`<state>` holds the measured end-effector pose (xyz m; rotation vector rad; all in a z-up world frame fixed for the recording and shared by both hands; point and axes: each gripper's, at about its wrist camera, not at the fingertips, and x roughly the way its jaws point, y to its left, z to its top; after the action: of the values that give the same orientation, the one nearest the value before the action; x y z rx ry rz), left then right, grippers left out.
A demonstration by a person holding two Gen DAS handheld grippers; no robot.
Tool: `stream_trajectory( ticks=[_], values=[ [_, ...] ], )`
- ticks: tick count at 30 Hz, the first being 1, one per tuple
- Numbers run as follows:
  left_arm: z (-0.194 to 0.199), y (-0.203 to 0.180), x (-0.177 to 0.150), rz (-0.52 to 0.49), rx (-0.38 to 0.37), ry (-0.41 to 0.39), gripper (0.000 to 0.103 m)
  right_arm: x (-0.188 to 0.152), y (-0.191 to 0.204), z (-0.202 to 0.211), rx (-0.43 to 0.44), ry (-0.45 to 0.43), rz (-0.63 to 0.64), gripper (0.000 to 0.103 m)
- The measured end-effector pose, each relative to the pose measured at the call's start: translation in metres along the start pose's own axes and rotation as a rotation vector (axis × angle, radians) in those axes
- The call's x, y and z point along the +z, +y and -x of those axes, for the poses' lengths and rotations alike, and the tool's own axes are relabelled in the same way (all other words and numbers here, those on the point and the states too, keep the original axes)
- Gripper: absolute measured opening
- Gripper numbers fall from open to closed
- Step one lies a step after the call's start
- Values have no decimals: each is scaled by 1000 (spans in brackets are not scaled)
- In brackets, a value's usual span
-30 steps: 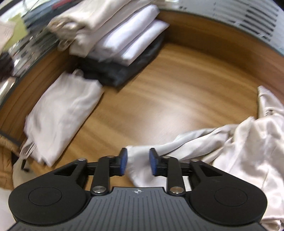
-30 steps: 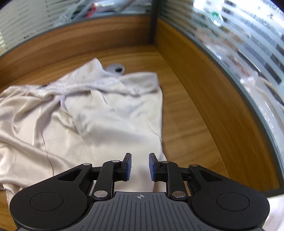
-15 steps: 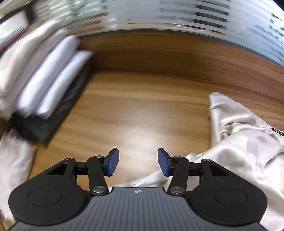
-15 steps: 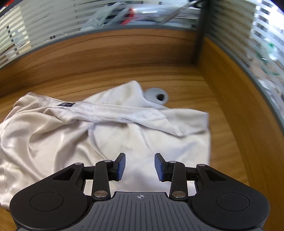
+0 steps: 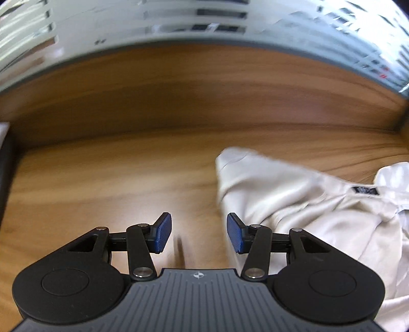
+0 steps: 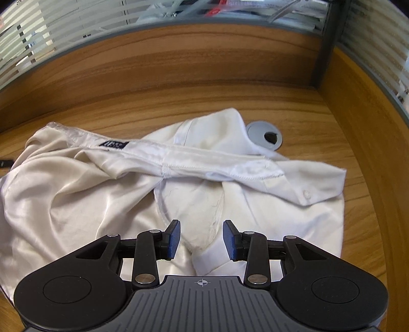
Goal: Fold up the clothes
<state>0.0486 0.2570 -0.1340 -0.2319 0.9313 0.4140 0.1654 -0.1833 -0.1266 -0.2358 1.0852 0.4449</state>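
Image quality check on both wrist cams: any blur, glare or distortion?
Left wrist: motion-smeared, garment edges and glass partition soft; left gripper sharp. Right wrist: crisp, stitching and dark label clear; mild sheen on the satin. Both: heavy fisheye bowing of the desk.

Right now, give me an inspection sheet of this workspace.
Surface: wooden desk, walled by wood panels.
Job's things: one cream garment lies crumpled and unfolded, waistband with dark label turned out.
Clutter: nothing seen.
Grippers: left tool open over bare wood beside the garment's edge; right tool open above the cloth, gripping nothing.
Cables: none seen; grey cable grommet partly under the cloth.
Surroundings: frosted striped glass above the panels.
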Motion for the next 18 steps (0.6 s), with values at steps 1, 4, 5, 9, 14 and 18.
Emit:
stream_trajectory(
  ticks=[1,4,5,9,14,18],
  values=[
    [-3,-3,2,-11,-18,-6,53,-1,1,0,-1,6,0,39],
    [-16,-11,6,-28,-31,1,53,-4,2,0,0,16,-3,39],
    [-20,-13,7,-24,-30,7,53,-6,2,1,0,17,-6,39],
    [-31,-21,7,-12,-34,23,52,-9,1,4,-3,16,-15,39],
    [-36,-30,5,-65,18,13,1,-13,-1,8,-2,7,-25,39],
    [-12,-23,20,-29,118,-110,1,-16,-2,13,0,-8,-32,39]
  ],
)
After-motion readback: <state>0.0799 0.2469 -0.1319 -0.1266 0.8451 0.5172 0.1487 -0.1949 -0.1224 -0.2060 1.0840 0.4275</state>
